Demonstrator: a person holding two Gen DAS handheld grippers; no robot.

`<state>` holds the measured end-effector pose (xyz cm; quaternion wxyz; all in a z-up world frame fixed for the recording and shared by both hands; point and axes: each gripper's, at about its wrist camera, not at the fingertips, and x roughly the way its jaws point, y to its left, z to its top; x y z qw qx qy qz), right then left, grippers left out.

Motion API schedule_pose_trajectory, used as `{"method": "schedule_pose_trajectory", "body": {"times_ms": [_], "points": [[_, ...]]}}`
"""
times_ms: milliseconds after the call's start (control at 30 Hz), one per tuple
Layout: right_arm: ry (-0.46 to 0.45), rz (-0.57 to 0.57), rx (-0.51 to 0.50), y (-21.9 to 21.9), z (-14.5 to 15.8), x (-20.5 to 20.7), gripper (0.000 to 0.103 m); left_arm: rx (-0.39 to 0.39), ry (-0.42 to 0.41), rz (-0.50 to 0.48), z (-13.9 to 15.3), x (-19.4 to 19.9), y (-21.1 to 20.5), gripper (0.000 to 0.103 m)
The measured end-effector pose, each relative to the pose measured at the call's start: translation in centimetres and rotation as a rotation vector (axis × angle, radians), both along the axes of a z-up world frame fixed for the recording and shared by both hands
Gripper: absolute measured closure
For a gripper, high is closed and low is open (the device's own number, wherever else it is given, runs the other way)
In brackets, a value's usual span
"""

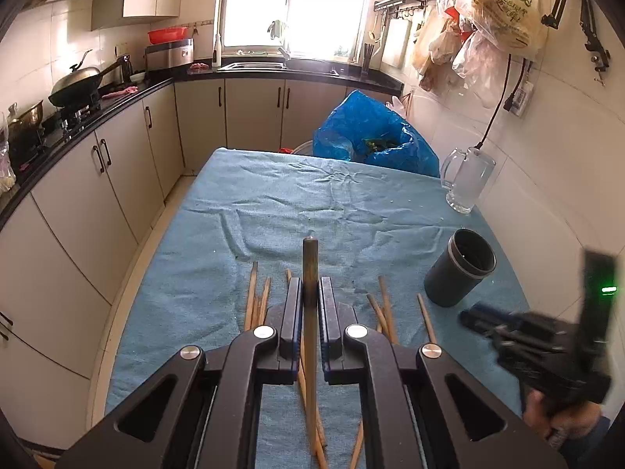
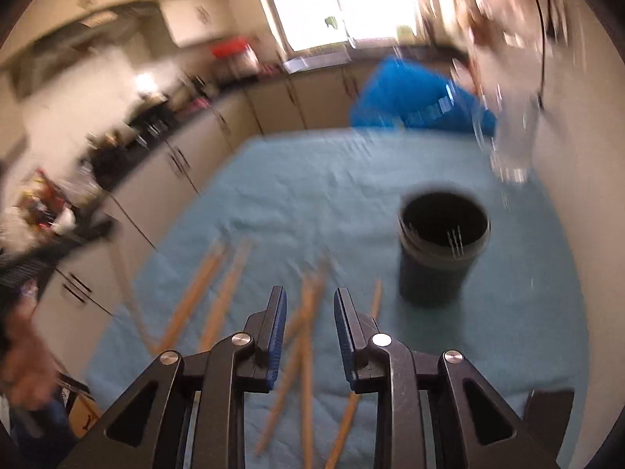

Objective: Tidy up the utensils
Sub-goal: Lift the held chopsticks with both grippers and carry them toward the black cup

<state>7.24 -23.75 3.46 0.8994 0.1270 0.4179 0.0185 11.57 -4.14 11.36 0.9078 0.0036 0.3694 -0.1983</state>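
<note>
Left tongs pinching one chopstick | right tongs spread, empty, hovering over loose chopsticks | risking double pickup beside holder

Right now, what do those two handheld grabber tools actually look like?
Both are matte black with angular linkage arms joined by round silver pivot pins. The left gripper and right gripper each have two flat fingers lined with ribbed blue pads. A green light glows on the right one's body.

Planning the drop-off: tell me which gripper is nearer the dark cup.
Right. The right gripper hovers open just beside the dark cup; the left gripper, shut on a chopstick, sits farther left.
</note>
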Motion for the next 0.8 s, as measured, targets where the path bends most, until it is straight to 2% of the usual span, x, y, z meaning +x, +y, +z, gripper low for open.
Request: {"method": "schedule_pose_trajectory", "body": {"times_ms": [200, 333, 400, 433, 467, 500, 633, 767, 800], "points": [[0.168, -0.067, -0.14, -0.5, -5.1, 3.9, 0.076, -0.005, 0.003, -0.001, -0.2, 0.3, 0.2, 0.096], [0.226, -0.083, -0.213, -0.2, -7.5, 5.7, 0.076, -0.006, 0.004, -0.003, -0.2, 0.5, 0.1, 0.096], [0.213, -0.085, -0.245, 0.1, -7.9, 6.3, 0.076, -0.004, 0.004, 0.003, -0.2, 0.5, 0.2, 0.096], [0.215, -0.081, -0.269, 0.5, -7.9, 6.6, 0.079, -0.005, 0.005, 0.001, -0.3, 0.5, 0.2, 0.096], [0.223, -0.072, -0.263, 0.8, -7.8, 6.8, 0.092, -0.004, 0.003, 0.0, -0.3, 0.5, 0.2, 0.096], [0.228, -0.06, -0.273, 1.2, -7.7, 6.9, 0.095, -0.003, 0.004, 0.003, -0.3, 0.5, 0.2, 0.096], [0.16, -0.053, -0.246, 1.4, -6.1, 5.9, 0.097, -0.006, 0.001, 0.001, -0.3, 0.5, 0.3, 0.096], [-0.021, -0.056, -0.144, 0.8, -1.2, 2.7, 0.097, -0.008, -0.004, -0.002, -0.3, 0.1, 0.5, 0.096], [-0.094, -0.052, -0.125, 0.8, 0.6, 1.3, 0.097, -0.009, -0.005, -0.004, -0.2, 0.0, 0.4, 0.096]]}}
